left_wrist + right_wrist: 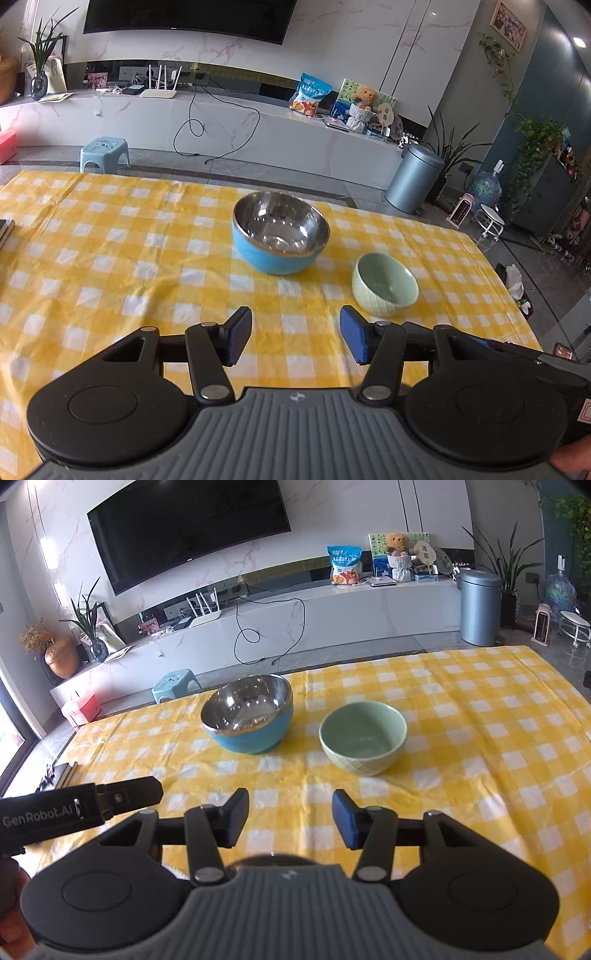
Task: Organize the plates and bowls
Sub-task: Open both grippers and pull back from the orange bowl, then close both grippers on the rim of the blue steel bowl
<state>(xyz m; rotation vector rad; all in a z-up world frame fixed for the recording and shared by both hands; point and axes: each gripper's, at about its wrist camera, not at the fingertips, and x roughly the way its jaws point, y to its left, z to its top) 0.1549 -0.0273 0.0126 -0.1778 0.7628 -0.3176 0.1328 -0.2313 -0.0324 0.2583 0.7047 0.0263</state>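
Two bowls are sitting on a yellow checked tablecloth (110, 236): a blue bowl with a steel lining (280, 232) and, just beside it to the right, a smaller pale green bowl (384, 284). The left gripper (295, 339) and right gripper (290, 819) are hovering short of the bowls, jaws standing apart, gripping nothing.

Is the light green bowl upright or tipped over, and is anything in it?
Upright and empty: the green bowl rests on its base on the checked tablecloth, bare inside.
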